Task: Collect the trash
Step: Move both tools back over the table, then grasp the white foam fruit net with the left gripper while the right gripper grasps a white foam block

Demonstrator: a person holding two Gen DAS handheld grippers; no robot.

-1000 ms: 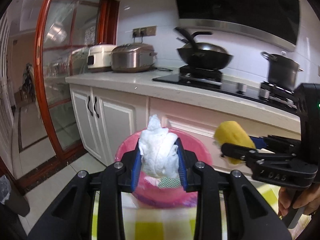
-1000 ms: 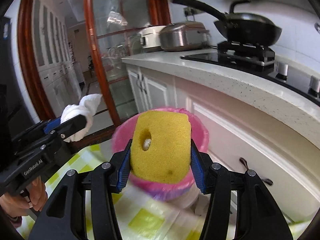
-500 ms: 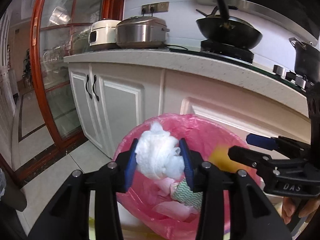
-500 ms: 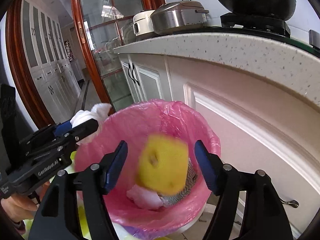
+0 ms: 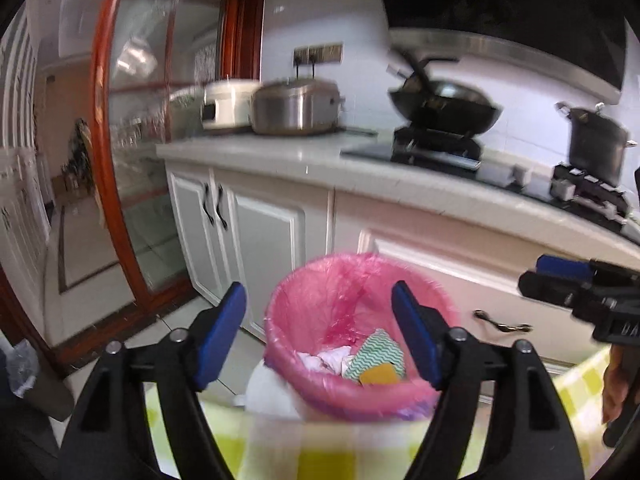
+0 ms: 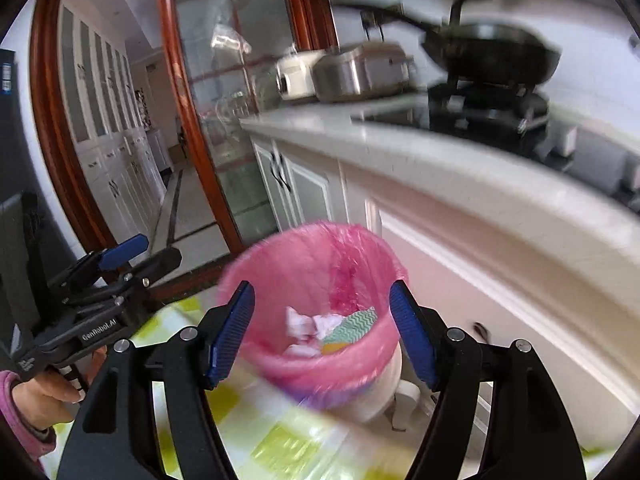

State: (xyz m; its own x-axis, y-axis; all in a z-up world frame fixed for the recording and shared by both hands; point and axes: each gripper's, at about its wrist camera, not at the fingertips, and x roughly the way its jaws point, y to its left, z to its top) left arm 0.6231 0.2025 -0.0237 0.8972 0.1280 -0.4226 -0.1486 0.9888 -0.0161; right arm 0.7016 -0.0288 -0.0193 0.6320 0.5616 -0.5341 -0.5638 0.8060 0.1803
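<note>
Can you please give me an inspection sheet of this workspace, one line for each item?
Surface: checked yellow-green cloth under the tools.
Job's things: pink-lined bin holds white tissue, zigzag cloth and yellow sponge.
Clutter: nothing seen.
Grippers: left tool opening, nothing between its pads; right tool open and empty.
Cables: nothing seen.
Surroundings: counter with two cookers, wok and pot on the stove; white cabinets; glass door.
</note>
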